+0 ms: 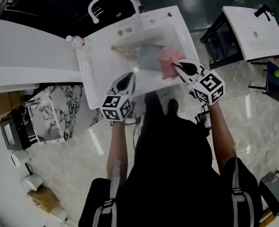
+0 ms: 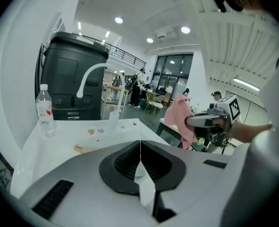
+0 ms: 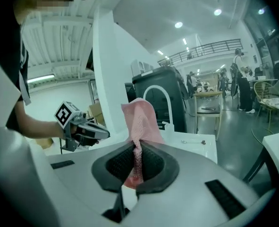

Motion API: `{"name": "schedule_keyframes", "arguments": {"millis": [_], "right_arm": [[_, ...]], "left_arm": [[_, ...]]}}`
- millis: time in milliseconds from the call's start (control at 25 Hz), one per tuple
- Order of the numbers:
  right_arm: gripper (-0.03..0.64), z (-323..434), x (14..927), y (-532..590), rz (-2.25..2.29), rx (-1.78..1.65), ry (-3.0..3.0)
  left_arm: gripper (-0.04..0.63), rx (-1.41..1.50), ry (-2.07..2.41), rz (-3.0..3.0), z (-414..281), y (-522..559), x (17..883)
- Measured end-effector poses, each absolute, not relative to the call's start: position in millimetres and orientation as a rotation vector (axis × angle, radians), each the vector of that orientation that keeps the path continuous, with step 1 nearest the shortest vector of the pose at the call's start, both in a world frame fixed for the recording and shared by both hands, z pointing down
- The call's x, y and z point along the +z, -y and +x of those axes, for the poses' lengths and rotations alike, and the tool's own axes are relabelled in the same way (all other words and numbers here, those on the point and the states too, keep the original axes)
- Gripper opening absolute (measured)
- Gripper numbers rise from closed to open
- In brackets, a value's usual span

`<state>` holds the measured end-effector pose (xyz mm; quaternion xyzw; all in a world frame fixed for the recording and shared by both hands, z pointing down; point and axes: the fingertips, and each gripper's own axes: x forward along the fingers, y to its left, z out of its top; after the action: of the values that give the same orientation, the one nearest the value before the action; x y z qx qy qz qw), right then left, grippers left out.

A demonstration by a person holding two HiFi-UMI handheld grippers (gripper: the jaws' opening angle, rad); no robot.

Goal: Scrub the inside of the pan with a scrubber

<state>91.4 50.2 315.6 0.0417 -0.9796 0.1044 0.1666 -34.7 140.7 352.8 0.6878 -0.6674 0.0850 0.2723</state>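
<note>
A grey pan [image 1: 150,56] lies in the white sink [image 1: 97,67], with a pale wooden piece [image 1: 122,49] at its left end. A pink scrubbing cloth [image 1: 169,60] hangs over the pan's right edge, and my right gripper [image 1: 176,66] is shut on it. In the right gripper view the cloth [image 3: 139,119] stands up from between the closed jaws of that gripper [image 3: 138,148]. My left gripper [image 1: 130,75] hovers over the sink's near rim, shut and empty. In the left gripper view its jaws [image 2: 140,145] meet with nothing between them, and the cloth [image 2: 179,119] shows at the right.
A curved white faucet [image 1: 106,1] rises at the sink's back edge. A small water bottle [image 1: 76,40] lies at the sink's back left corner. A white counter [image 1: 26,56] runs to the left, and a black-framed table with a white top [image 1: 252,27] stands to the right.
</note>
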Motion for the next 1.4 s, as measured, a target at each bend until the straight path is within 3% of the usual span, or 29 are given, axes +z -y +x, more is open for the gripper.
{"name": "schedule_keyframes", "arguments": {"millis": [360, 680, 1400], "right_arm": [[0.025, 157.2, 244.3, -53.0, 0.117, 0.386, 2.982], [0.025, 182.7, 211.2, -65.6, 0.102, 0.266, 3.016], [0.025, 199.1, 219.7, -76.6, 0.153, 0.269, 2.99]], "left_arm": [[0.034, 0.166, 1.935, 1.957, 17.7, -171.7, 273.4], [0.034, 0.138, 2.011, 2.052, 33.9, -178.8, 217.2], [0.034, 0.142, 1.981, 2.095, 45.8, -176.4, 215.9]]}}
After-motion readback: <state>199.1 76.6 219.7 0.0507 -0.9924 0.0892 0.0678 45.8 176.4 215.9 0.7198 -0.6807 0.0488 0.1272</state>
